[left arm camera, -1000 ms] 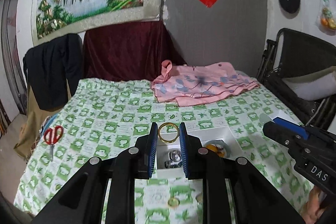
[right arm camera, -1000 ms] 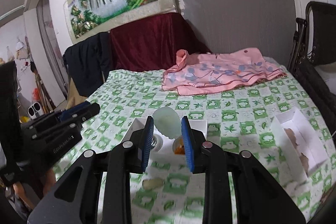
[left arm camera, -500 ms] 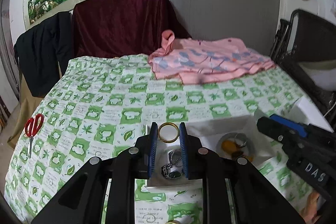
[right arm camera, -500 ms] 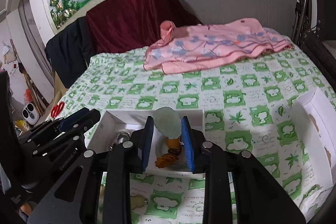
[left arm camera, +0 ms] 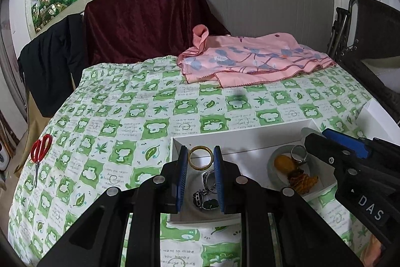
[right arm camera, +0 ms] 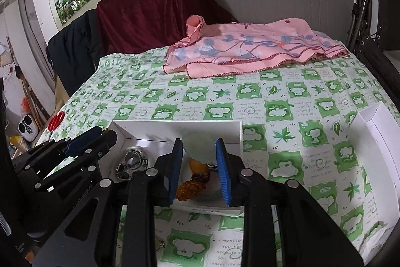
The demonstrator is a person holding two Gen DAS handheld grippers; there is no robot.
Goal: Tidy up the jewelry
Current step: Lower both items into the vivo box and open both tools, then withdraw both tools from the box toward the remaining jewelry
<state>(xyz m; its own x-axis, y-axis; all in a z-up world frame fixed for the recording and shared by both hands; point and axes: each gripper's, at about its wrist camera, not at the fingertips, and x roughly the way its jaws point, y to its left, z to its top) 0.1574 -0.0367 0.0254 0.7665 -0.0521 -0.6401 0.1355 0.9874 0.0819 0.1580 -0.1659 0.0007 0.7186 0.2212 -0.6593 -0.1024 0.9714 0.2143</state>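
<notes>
A white two-compartment box (left arm camera: pixel 240 139) (right arm camera: pixel 175 126) sits on the green-checked cloth. My left gripper (left arm camera: pixel 200 157) is shut on a gold ring (left arm camera: pixel 200 157), held over the left compartment, which holds silver chains and rings (left arm camera: pixel 206 194). My right gripper (right arm camera: pixel 199 152) is shut on a pale green jade pendant (right arm camera: pixel 198 150), held over the right compartment, which holds a dish with amber pieces (right arm camera: pixel 192 182) (left arm camera: pixel 295 172). The left gripper body shows at the left of the right wrist view (right arm camera: pixel 62 162).
Red scissors (left arm camera: pixel 40 149) lie at the cloth's left edge. A pink garment (left arm camera: pixel 250 59) lies at the far side. A white box lid (right arm camera: pixel 377 139) stands at the right. A small gold item (right arm camera: pixel 160 244) lies on the cloth below the box. A dark chair stands on the right.
Both grippers have moved forward and down over the box, still holding the ring and the pendant. The box now looks closer and larger in both views.
</notes>
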